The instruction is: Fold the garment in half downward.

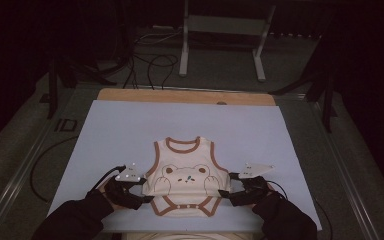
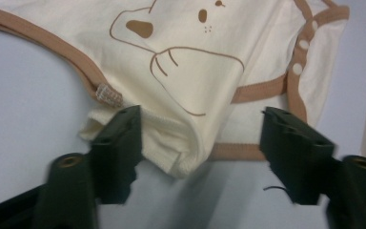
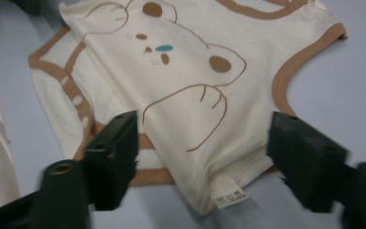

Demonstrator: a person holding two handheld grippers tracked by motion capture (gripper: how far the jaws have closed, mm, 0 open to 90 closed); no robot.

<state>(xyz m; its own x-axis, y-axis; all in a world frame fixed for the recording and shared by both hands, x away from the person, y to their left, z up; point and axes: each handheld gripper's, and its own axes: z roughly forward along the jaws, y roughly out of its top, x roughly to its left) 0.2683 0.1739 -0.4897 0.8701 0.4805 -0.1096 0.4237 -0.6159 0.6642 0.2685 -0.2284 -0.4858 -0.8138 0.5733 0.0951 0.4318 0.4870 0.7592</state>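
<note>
at the bottom of the high view, left tongs [image 1: 147,198] and right tongs [image 1: 223,193] stand apart, flanking the lower corners of the baby bodysuit [image 1: 186,176]. it lies flat at lower centre on the desk [image 1: 105,130], lower sides tucked in. judged: folding barely begun; both corners ungripped.

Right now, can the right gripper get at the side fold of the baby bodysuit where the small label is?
Probably yes. The right gripper has its jaws open on either side of the baby bodysuit fold, the label lies between them, and nothing blocks the way.
</note>
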